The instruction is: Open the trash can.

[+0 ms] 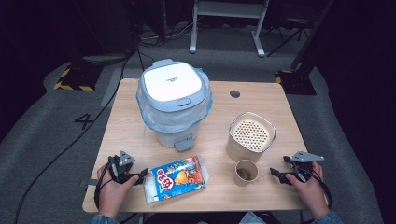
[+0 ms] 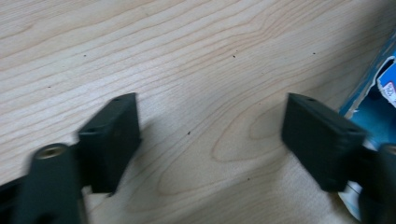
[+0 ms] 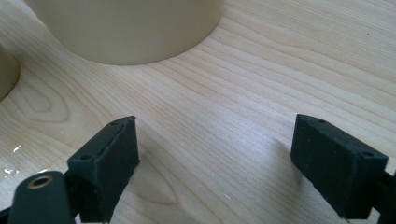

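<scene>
A blue snack packet (image 1: pixel 177 179) lies flat near the table's front edge; its corner (image 2: pixel 379 100) shows at the right of the left gripper view. My left gripper (image 1: pixel 141 176) rests on the wood just left of the packet, open, with nothing between its jaws (image 2: pixel 210 144). A paper cup (image 1: pixel 246 172) stands in front of a beige container with a perforated lid (image 1: pixel 251 136). My right gripper (image 1: pixel 276 175) sits low on the table to the right of the cup, open and empty (image 3: pixel 215 158). The container's wall (image 3: pixel 130 28) and the cup's edge (image 3: pixel 6 74) lie ahead of it.
A pedal bin (image 1: pixel 173 103) with a white lid and a blue liner stands at the middle back of the wooden table (image 1: pixel 261 100). A round cable hole (image 1: pixel 235 94) is at the back right. Grey floor, cables and stands surround the table.
</scene>
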`<state>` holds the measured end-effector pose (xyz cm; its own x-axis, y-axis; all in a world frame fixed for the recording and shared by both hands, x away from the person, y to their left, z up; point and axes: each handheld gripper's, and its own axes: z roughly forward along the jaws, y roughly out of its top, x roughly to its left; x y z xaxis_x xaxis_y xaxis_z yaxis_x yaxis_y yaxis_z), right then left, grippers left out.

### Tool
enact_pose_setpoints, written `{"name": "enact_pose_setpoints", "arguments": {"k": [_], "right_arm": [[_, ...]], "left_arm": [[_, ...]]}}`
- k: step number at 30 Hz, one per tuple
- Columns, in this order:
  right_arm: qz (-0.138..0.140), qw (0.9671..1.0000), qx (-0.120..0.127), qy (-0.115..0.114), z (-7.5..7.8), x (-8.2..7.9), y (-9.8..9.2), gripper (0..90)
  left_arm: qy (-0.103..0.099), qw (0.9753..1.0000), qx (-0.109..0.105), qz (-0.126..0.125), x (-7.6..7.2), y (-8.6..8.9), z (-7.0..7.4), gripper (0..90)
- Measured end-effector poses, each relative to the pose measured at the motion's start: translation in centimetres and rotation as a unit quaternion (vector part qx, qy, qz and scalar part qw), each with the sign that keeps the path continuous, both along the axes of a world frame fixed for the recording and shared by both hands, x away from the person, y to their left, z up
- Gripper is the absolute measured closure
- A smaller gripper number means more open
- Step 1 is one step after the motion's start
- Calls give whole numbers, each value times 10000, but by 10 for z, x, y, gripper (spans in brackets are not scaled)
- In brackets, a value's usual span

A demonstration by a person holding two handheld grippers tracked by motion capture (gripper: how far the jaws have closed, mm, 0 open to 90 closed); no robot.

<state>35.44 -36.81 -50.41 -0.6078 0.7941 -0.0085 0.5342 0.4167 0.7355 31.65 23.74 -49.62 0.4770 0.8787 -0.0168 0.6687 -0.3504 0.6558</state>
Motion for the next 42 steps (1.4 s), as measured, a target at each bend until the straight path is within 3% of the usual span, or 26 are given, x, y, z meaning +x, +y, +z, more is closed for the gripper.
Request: {"name": "enact_pose_setpoints", "arguments": {"k": [2, 4, 8, 15, 18, 24, 26, 27, 29, 30, 32, 34, 36, 39, 40, 41, 42], "right_arm": [[0, 10000, 1, 1, 0, 0, 0, 152], [-1, 10000, 3, -1, 0, 0, 0, 152], [-2, 10000, 4, 1, 0, 0, 0, 151], [0, 10000, 1, -1, 0, 0, 0, 151], [-1, 10000, 2, -1, 0, 0, 0, 151], [-1, 10000, 3, -2, 0, 0, 0, 152], [1, 10000, 0, -1, 0, 0, 0, 151], [2, 10000, -1, -3, 0, 0, 0, 151], [2, 10000, -2, -4, 0, 0, 0, 151], [3, 10000, -3, -5, 0, 0, 0, 152], [5, 10000, -1, -8, 0, 0, 0, 152], [4, 10000, -1, -8, 0, 0, 0, 152], [4, 10000, -4, -5, 0, 0, 0, 152], [4, 10000, -3, -6, 0, 0, 0, 152], [3, 10000, -3, -5, 0, 0, 0, 152], [3, 10000, -3, -6, 0, 0, 0, 152], [3, 10000, -2, -5, 0, 0, 0, 152]], "left_arm": [[-2, 10000, -14, -15, 0, 0, 2, 328], [-134, 9997, -126, -142, 1, 0, 9, 371], [-130, 9989, -225, -382, 0, 0, 25, 413], [-277, 9970, -381, -620, 3, 1, 50, 426], [-435, 9950, -480, -762, 5, -1, 65, 425], [-532, 9911, -620, -1055, 7, -6, 85, 468], [-606, 9871, -748, -1277, 9, -9, 97, 490], [-606, 9871, -748, -1277, 9, -9, 97, 514], [-670, 9843, -879, -1373, 11, -11, 105, 529], [-773, 9807, -994, -1494, 13, -13, 115, 547], [-1027, 9743, -1019, -1729, 15, -16, 125, 581], [-1116, 9696, -1090, -1885, 17, -19, 133, 623], [-1242, 9616, -1261, -2098, 20, -22, 143, 653], [-1288, 9559, -1334, -2277, 25, -27, 155, 663], [-1288, 9559, -1334, -2277, 25, -27, 155, 670], [-1309, 9522, -1394, -2382, 27, -30, 162, 677], [-1331, 9501, -1426, -2434, 29, -31, 165, 682]]}}
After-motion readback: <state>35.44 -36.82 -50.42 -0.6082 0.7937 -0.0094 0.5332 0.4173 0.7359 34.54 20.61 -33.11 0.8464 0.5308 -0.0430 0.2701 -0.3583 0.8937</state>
